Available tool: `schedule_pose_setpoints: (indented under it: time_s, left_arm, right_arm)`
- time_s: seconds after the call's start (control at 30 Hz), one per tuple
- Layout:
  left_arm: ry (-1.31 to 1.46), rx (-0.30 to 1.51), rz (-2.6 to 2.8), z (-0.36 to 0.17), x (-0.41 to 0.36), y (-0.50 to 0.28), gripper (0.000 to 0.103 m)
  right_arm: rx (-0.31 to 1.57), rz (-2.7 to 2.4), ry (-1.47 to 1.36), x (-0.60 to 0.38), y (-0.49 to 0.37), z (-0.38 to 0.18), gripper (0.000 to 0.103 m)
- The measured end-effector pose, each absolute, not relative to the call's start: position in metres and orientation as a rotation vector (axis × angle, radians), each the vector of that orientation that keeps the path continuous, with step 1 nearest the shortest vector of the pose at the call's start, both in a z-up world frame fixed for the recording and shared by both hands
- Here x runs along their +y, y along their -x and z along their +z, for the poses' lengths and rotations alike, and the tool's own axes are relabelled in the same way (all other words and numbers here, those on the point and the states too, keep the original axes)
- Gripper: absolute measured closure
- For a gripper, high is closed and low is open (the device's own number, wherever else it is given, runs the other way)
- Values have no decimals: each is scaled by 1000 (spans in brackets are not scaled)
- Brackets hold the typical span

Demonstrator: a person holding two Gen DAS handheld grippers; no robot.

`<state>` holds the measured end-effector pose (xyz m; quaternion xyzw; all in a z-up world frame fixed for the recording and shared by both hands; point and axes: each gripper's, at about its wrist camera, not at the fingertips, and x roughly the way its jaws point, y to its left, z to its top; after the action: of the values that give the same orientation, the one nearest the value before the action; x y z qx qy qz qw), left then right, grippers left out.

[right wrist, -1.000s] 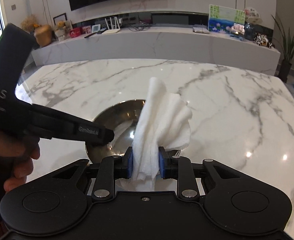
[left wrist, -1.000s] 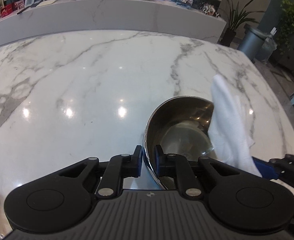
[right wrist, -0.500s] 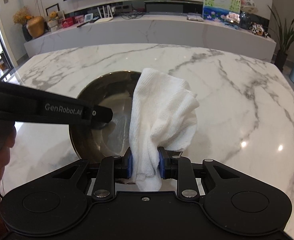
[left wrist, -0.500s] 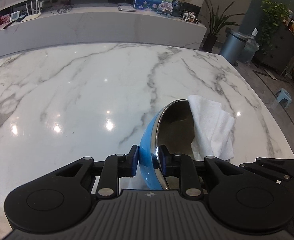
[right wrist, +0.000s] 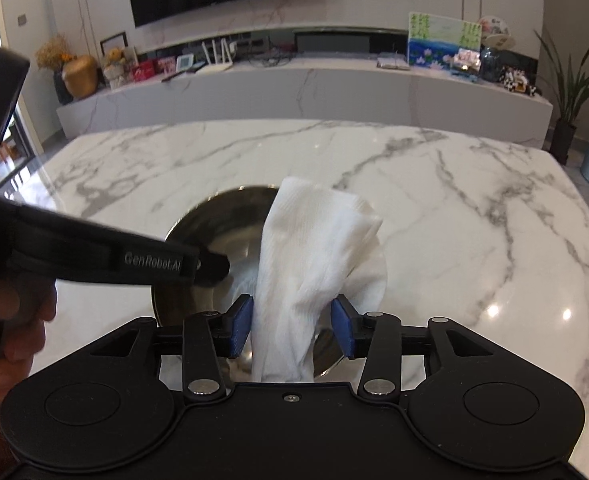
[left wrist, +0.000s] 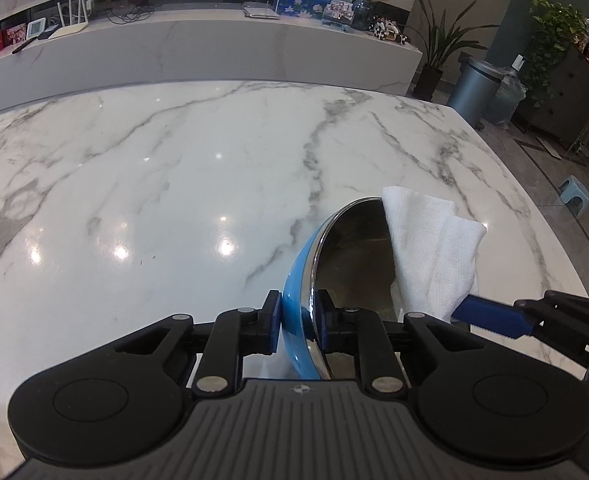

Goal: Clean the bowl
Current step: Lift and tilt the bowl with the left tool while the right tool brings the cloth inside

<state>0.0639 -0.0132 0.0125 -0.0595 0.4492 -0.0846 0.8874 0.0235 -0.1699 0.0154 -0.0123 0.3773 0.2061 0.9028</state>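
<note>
A bowl (left wrist: 302, 280), blue outside and shiny steel inside, is tilted on its edge above the marble table. My left gripper (left wrist: 299, 318) is shut on its rim. The bowl also shows in the right wrist view (right wrist: 222, 224), with the left gripper's finger across its left rim. A white cloth (right wrist: 314, 248) lies against the bowl's inside; it also shows in the left wrist view (left wrist: 430, 240). My right gripper (right wrist: 291, 328) has its blue pads (right wrist: 240, 326) spread apart, with the cloth loose between them and a gap on the right side.
The white marble table (left wrist: 174, 184) stretches ahead and to the left. Its right edge (left wrist: 534, 216) is near the bowl. A long marble counter (right wrist: 294, 88) with small items stands behind. A grey bin (left wrist: 470, 88) and plants stand on the floor at right.
The right gripper's jaws have opened from a tight pinch on the cloth. The left gripper still holds the bowl tilted, blue side showing.
</note>
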Motion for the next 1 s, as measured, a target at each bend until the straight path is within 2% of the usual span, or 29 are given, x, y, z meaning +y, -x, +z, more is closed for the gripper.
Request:
schedule_pose_setpoints:
  time_s: [0.1,0.23,0.33,1.0]
  left_arm:
    - [124,934,-173,12,-14,-64,87]
    - [124,936,-171,12,-14,-64,87]
    - [123,935,-174,12,-15,-64,87]
    - [111,939,-153,12,-15,-63,93]
  right_arm:
    - [783,421,15,-168,-28,14,62]
    - [780,416,15,-166,-29,15,75]
    - [804,395,8,-165,-35,9,79]
    - [889,482,-97,-161,-39,-4,79]
